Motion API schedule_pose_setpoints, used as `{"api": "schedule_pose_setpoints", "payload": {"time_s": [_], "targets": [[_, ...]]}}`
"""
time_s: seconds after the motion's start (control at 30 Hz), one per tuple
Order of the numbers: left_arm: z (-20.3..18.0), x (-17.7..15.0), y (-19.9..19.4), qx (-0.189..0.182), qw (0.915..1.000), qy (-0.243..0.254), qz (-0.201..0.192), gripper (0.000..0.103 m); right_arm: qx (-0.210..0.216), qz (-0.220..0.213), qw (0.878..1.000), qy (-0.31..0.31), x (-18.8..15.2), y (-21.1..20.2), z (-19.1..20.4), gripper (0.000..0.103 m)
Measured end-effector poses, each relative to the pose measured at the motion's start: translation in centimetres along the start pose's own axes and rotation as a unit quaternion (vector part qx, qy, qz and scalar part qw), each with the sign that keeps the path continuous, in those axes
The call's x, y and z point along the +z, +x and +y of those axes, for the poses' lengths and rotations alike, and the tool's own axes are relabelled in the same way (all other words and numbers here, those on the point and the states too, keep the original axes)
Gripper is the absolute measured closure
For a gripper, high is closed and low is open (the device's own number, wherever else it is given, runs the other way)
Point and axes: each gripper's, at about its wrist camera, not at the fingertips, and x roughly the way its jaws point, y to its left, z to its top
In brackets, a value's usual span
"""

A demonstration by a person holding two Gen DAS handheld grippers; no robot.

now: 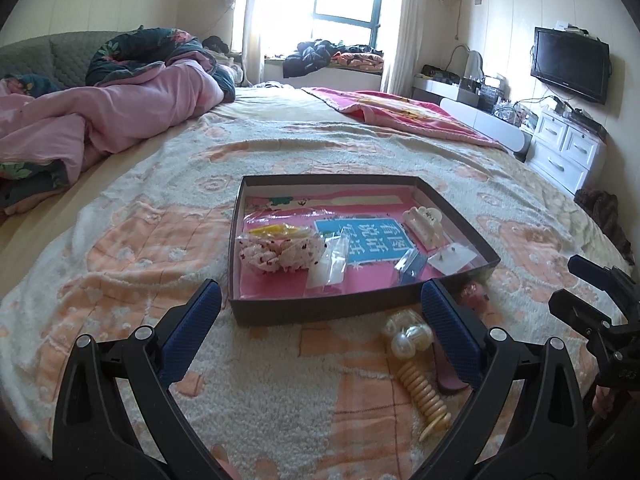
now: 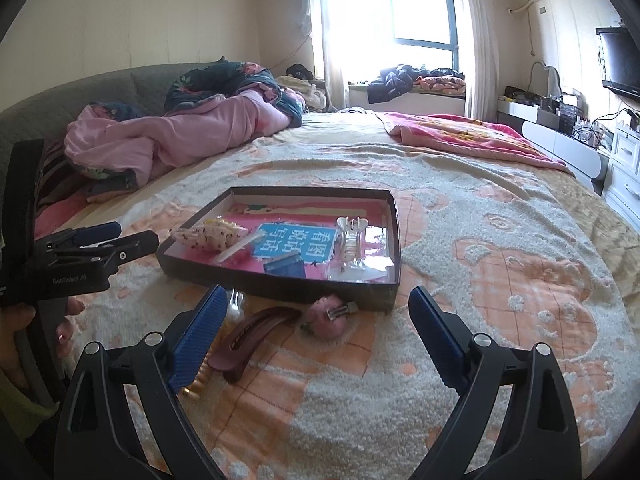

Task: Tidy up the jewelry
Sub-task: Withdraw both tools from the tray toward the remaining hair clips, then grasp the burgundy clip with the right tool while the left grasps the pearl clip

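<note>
A shallow dark box [image 1: 320, 311] [image 2: 280, 286] with a pink lining sits on the bed. It holds a floral scrunchie [image 1: 280, 254], a white claw clip [image 1: 423, 225] [image 2: 352, 240] and small plastic bags [image 1: 330, 266]. In front of the box lie a pearl clip [image 1: 408, 338], a cream beaded clip [image 1: 426, 396], a maroon hair clip [image 2: 248, 340] [image 1: 450, 380] and a pink fluffy clip [image 2: 328, 318] [image 1: 474, 294]. My left gripper [image 1: 320, 308] is open and empty, just before the box. My right gripper [image 2: 316, 312] is open and empty above the maroon and pink clips.
The bed has a peach and cream blanket [image 1: 160, 260]. A pink duvet [image 1: 100, 120] is heaped at the far left and a red blanket [image 1: 412, 114] lies at the far right. White drawers [image 1: 564, 148] and a wall TV [image 1: 570, 64] stand right of the bed.
</note>
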Motion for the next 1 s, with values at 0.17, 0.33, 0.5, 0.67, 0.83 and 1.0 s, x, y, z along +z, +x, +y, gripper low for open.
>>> {"api": "schedule_pose_setpoints", "payload": {"time_s": [0.17,0.33,0.5,0.67,0.83,1.0], "targets": [[0.0,-0.8,-0.2,0.001,1.0000,0.006,0.007,0.011,0.003,0.005,1.000,-0.007,-0.6,-0.2,0.5,0.014],[0.1,-1.7,-0.3,0.001,0.9998,0.013,0.016,0.011,0.012,0.018,1.000,-0.011,-1.4,0.1,1.0,0.014],[0.1,-2.7,0.3,-0.004,0.9994,0.019,0.030,0.011,0.025,0.039,0.999,-0.014,-2.3,1.4,2.0,0.014],[0.0,-3.1,1.2,-0.011,0.9990,0.022,0.038,0.011,0.042,0.068,0.997,-0.006,-3.1,3.0,2.6,0.025],[0.2,-3.1,2.4,-0.030,0.9979,0.013,0.055,0.023,0.067,0.098,0.993,0.013,-3.7,4.9,3.1,0.040],[0.2,-2.6,3.8,-0.056,0.9955,-0.003,0.076,0.033,0.092,0.117,0.988,0.037,-3.5,6.6,3.1,0.057]]}}
